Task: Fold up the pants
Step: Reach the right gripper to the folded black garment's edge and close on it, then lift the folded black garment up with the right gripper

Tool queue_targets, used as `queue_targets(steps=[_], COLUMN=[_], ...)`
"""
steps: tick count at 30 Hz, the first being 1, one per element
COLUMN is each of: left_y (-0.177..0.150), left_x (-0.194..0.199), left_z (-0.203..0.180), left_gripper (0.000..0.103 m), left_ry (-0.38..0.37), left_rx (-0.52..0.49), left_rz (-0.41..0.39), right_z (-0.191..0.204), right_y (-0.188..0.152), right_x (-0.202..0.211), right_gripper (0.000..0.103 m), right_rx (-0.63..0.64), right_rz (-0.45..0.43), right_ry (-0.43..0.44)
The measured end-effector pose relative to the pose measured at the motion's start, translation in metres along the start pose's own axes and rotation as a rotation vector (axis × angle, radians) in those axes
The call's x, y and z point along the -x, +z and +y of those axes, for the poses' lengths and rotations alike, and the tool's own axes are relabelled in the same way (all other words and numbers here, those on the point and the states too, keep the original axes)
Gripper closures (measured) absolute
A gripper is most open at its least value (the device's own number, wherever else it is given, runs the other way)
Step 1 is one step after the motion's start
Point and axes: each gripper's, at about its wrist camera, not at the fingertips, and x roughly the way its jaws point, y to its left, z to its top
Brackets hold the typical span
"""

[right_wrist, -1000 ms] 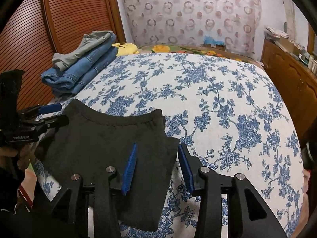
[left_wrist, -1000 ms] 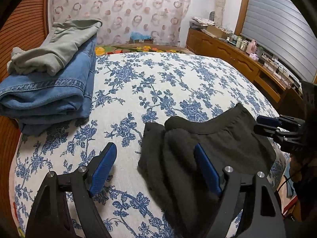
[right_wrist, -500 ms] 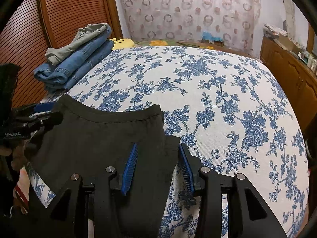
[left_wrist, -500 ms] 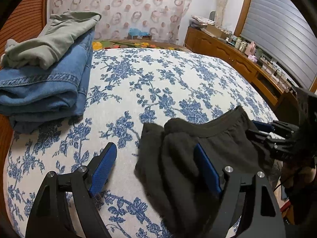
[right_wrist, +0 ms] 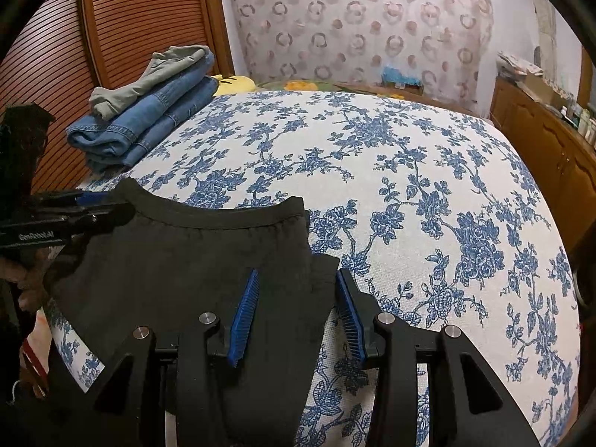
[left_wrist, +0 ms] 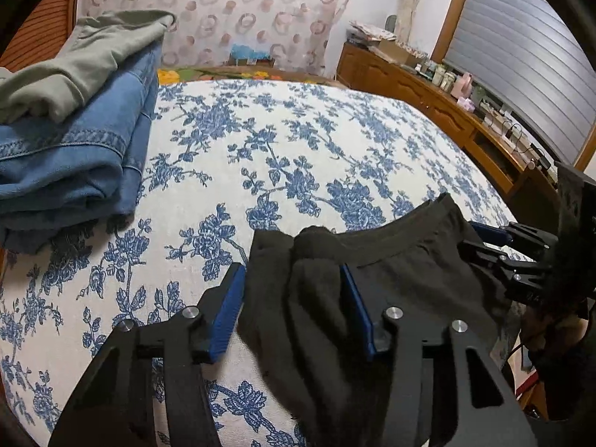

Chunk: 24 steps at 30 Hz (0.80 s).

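Note:
Black pants [left_wrist: 395,264] lie at the near edge of the flowered bed, waistband toward the far side; they also show in the right wrist view [right_wrist: 186,257]. My left gripper [left_wrist: 294,305] is open, its blue pads either side of the bunched left corner of the pants. My right gripper [right_wrist: 298,309] is open around the right corner of the pants. Each gripper shows side-on in the other's view, at the opposite corner of the waistband.
A stack of folded blue jeans [left_wrist: 74,160] with a grey-green garment [left_wrist: 93,63] on top lies at the bed's far left, also in the right wrist view [right_wrist: 149,119]. A wooden cabinet [left_wrist: 447,108] with clutter runs along the right wall.
Both grippers have moved forward over the bed. The left gripper's jaws have narrowed around the pants' corner. The pants stay in place.

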Motion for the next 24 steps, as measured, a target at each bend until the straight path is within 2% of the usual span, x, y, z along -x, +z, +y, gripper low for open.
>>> queue_targets(steps=[4, 6, 10, 11, 13, 14, 24], left_y=[0.000, -0.002, -0.004, -0.005, -0.005, -0.005, -0.001], left_x=[0.000, 0.000, 0.001, 0.002, 0.004, 0.007, 0.058], left_z=[-0.001, -0.004, -0.007, -0.007, -0.009, -0.011, -0.035], left_gripper=[0.051, 0.058, 0.069, 0.071, 0.085, 0.089, 0.092], left_ry=[0.007, 0.007, 0.001, -0.004, -0.011, -0.016, -0.023], left_rx=[-0.002, -0.018, -0.033, -0.032, -0.034, -0.042, -0.091], left_rz=[-0.001, -0.002, -0.008, -0.009, -0.017, -0.030, -0.179], right_z=[0.002, 0.004, 0.006, 0.006, 0.007, 0.007, 0.012], right_y=[0.001, 0.002, 0.003, 0.003, 0.003, 0.003, -0.002], right_x=[0.000, 0.000, 0.000, -0.001, -0.001, 0.000, 0.031], right_gripper=[0.061, 0.070, 0.078, 0.082, 0.088, 0.090, 0.093], right_rx=[0.015, 0.024, 0.032, 0.033, 0.037, 0.039, 0.034], right_rz=[0.008, 0.016, 0.020, 0.021, 0.021, 0.018, -0.097], right_ry=[-0.002, 0.014, 0.027, 0.037, 0.048, 0.045, 0.036])
